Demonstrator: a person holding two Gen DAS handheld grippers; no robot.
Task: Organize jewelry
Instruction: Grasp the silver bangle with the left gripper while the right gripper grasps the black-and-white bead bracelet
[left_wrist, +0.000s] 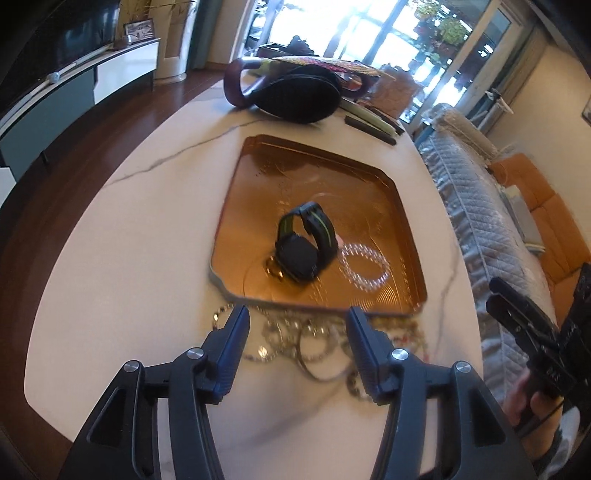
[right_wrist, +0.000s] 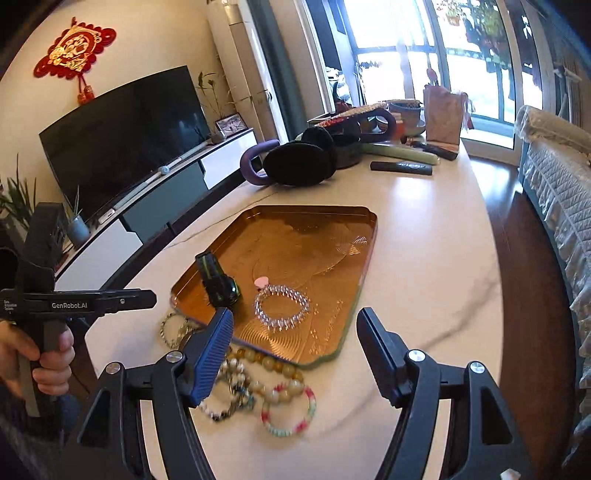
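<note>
White marble-veined oval worktop, bearing one shallow copper-coloured metal tray with clipped corners and an embossed floor. In the tray: one black wristwatch with a green-striped strap, standing on its edge near the tray's middle; one clear crystal-bead bracelet with a small pink tag, lying flat just beside the watch. On the worktop, against the tray's near edge: a loose heap of jewelry comprising a string of amber and pale green round beads, a pink, white and green bangle, a smaller dark mixed-bead bracelet and silver-toned chains, several overlapping; blurred in the left wrist view. Left gripper: black frame, blue ribbed pads, jaws parted and empty, hanging over the heap. Right gripper: same build, jaws wide apart, nothing between them, poised above the tray's near corner and the heap. Each gripper is held by a bare hand on a pistol-type handle. Far end of the worktop: black oval cushioned case, purple looped handle, black remote control, pale green baton-shaped object, brown paper bag. Surroundings: quilted grey sofa cover, wall-mounted television, red knotted wall ornament.
</note>
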